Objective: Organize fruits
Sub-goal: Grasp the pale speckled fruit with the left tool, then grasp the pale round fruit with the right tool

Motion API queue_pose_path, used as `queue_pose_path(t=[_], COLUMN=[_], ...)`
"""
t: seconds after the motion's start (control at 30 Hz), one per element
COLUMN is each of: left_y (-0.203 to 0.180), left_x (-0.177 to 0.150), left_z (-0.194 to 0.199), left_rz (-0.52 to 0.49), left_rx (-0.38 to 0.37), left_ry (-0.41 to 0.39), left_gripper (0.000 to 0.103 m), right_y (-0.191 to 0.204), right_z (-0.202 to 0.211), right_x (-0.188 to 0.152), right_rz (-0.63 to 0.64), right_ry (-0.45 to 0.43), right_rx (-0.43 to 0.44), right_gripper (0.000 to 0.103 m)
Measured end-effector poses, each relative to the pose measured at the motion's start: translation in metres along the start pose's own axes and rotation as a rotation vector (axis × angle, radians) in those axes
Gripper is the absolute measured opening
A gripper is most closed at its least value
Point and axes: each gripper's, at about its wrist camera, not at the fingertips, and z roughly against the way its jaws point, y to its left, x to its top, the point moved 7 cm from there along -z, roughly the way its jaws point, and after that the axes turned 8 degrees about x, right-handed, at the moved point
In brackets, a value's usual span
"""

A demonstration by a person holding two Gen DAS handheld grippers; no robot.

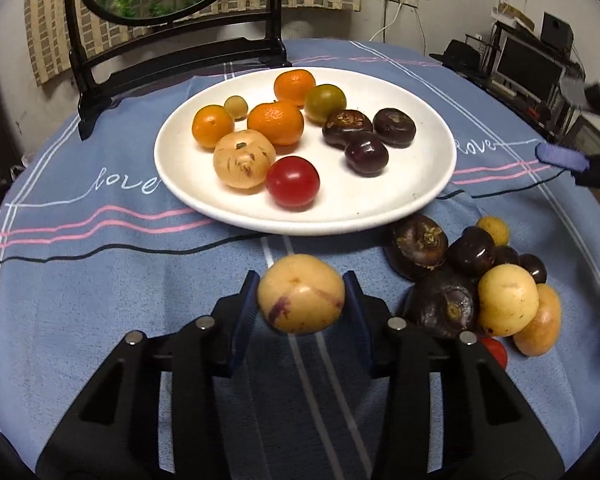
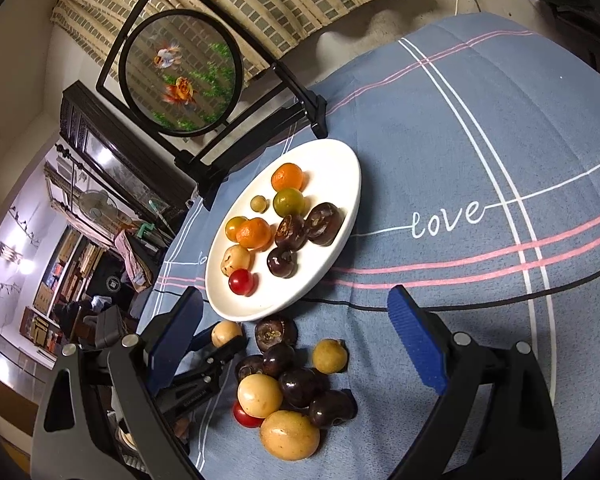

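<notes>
Here, in the left wrist view, your left claw (image 1: 301,294) grips a yellow fruit (image 1: 301,294) between its blue pads, held above the blue cloth of the desk (image 1: 100,280), near the white plate (image 1: 420,184) of sorted fruit. A loose pile (image 1: 472,280) lies to the right. In the right wrist view, your right claw (image 2: 300,344) gapes wide and holds nothing above that pile (image 2: 288,384).
</notes>
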Motion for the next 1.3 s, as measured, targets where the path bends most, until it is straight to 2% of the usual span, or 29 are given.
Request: queue_pose_path(t=[0.1, 0.3, 0.37, 0.43, 0.47, 0.53, 0.6, 0.7, 0.77, 1.0, 1.17, 1.3], left_y=[0.010, 0.035, 0.037, 0.036, 0.036, 0.036, 0.037, 0.037, 0.036, 0.037, 0.036, 0.036], left_x=[0.001, 0.001, 0.000, 0.000, -0.001, -0.001, -0.002, -0.002, -0.003, -0.004, -0.005, -0.004], left_z=[0.007, 0.015, 0.012, 0.011, 0.011, 0.011, 0.011, 0.009, 0.007, 0.005, 0.003, 0.007], left_rz=[0.035, 0.125, 0.135, 0.135, 0.135, 0.135, 0.138, 0.137, 0.137, 0.143, 0.149, 0.155], left_rx=[0.022, 0.035, 0.035, 0.039, 0.044, 0.047, 0.049, 0.048, 0.044, 0.037, 0.029, 0.031], left_ry=[-0.023, -0.038, -0.028, -0.027, -0.028, -0.029, -0.026, -0.016, -0.009, 0.003, 0.012, -0.005], left_gripper=[0.043, 0.043, 0.043, 0.043, 0.043, 0.043, 0.043, 0.043, 0.043, 0.043, 0.043, 0.043], right_y=[0.002, 0.023, 0.029, 0.036, 0.041, 0.055, 0.065, 0.070, 0.069, 0.056, 0.055, 0.057], right_z=[-0.003, -0.004, -0.004, -0.004, -0.004, -0.010, -0.019, -0.037, -0.043, -0.054, -0.053, -0.048], right_x=[-0.004, -0.032, -0.044, -0.061, -0.069, -0.082, -0.091, -0.105, -0.107, -0.104, -0.105, -0.105], right_rz=[0.031, 0.214, 0.241, 0.291, 0.336, 0.458, 0.548, 0.633, 0.687, 0.668, 0.662, 0.629], right_ry=[0.014, 0.035, 0.042, 0.044, 0.043, 0.039, 0.054, 0.115, 0.119, 0.146, 0.143, 0.138], right_rx=[-0.025, -0.060, -0.043, -0.041, -0.057, -0.093, -0.126, -0.166, -0.218, -0.265, -0.256, -0.213], right_gripper=[0.094, 0.092, 0.085, 0.073, 0.070, 0.056, 0.052, 0.040, 0.038, 0.037, 0.037, 0.034])
